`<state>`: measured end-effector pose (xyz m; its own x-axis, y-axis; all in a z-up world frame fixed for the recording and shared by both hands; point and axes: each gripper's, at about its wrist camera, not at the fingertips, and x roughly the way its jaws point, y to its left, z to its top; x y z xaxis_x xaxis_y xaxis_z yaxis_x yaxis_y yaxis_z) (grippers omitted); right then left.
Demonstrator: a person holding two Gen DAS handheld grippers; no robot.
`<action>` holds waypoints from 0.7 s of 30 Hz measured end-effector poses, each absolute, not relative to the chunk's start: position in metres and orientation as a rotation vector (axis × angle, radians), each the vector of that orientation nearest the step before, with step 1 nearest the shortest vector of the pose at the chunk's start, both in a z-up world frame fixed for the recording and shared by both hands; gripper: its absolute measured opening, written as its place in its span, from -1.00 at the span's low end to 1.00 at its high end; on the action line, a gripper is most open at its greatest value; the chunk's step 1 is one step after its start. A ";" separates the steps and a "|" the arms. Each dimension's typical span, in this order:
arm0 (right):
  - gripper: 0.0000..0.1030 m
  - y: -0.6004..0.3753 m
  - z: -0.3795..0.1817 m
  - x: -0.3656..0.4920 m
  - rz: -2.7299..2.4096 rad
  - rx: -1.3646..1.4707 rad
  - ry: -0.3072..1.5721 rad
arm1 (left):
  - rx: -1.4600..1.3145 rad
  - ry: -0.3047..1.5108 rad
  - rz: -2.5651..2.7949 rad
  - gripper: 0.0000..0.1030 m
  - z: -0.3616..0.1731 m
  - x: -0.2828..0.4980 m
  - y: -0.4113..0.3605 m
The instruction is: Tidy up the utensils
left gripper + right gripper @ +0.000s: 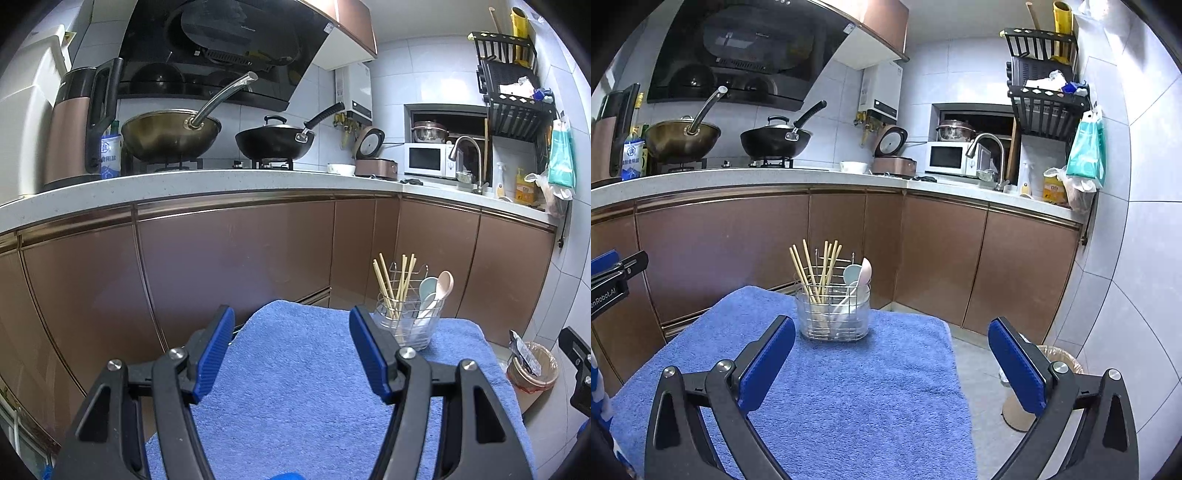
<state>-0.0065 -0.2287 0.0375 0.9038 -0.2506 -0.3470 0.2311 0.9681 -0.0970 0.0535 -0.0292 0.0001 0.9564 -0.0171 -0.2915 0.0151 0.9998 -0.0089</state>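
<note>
Hiding the holder (pixel 408 325) base, the left gripper (pixel 291 332) and right gripper (pixel 892 343) gape wide, empty.

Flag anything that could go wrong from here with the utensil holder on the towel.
1. The utensil holder stands near the far edge of the blue towel; a push from either open hand-held gripper might slide it off.
2. The chopsticks lean splayed and tall above the rim, so a jaw brushing them could tip the holder.
3. The spoons rest loosely and may rattle out if it tilts.
</note>
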 end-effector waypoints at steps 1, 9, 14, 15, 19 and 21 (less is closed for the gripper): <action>0.99 -0.228 0.038 -0.006 -0.250 -0.054 0.365 | -0.006 0.295 -0.016 0.22 0.001 0.053 -0.029; 0.99 -0.229 0.038 -0.006 -0.250 -0.054 0.366 | -0.007 0.293 -0.019 0.22 0.002 0.050 -0.030; 0.99 -0.229 0.037 -0.006 -0.250 -0.055 0.365 | -0.006 0.292 -0.018 0.22 0.002 0.049 -0.031; 0.99 -0.229 0.037 -0.006 -0.249 -0.055 0.365 | -0.007 0.292 -0.018 0.22 0.002 0.049 -0.031; 0.99 -0.229 0.037 -0.006 -0.250 -0.055 0.367 | -0.007 0.292 -0.018 0.22 0.002 0.048 -0.032; 0.99 -0.229 0.038 -0.007 -0.250 -0.054 0.366 | -0.006 0.292 -0.019 0.22 0.002 0.048 -0.033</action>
